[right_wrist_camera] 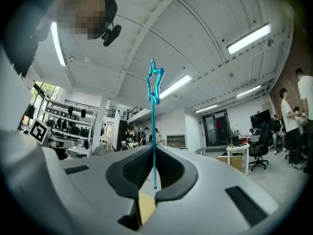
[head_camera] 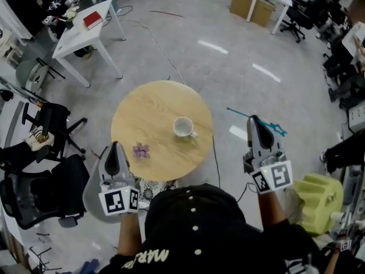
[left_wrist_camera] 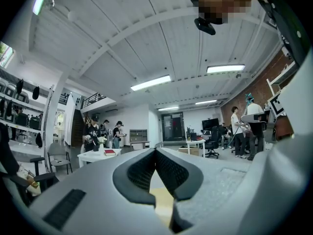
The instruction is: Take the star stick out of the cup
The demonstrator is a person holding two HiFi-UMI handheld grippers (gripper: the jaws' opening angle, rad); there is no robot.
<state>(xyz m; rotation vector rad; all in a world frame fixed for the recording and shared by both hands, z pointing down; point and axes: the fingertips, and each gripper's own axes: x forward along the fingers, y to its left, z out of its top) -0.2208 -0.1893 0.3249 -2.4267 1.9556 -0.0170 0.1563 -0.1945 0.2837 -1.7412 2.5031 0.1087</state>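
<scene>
My right gripper point(head_camera: 254, 120) hovers over the floor, to the right of the round wooden table point(head_camera: 142, 116), and is shut on the teal star stick point(head_camera: 239, 113). The stick lies crosswise at the jaw tips, with its star end point(head_camera: 278, 130) pointing right. In the right gripper view the star stick point(right_wrist_camera: 154, 126) stands upright between the shut jaws of my right gripper point(right_wrist_camera: 154, 151), star on top. The white cup point(head_camera: 183, 127) stands on the table with nothing in it. My left gripper point(head_camera: 113, 147) sits at the table's front left edge; in its own view the left gripper point(left_wrist_camera: 156, 153) holds nothing, jaw tips touching.
A small purple flower-like piece point(head_camera: 141, 150) lies on the table near the left gripper. Black office chairs point(head_camera: 51, 124) stand to the left. A white table with a red book point(head_camera: 93, 20) is at the back left, and a yellow-green object point(head_camera: 319, 201) sits at the right.
</scene>
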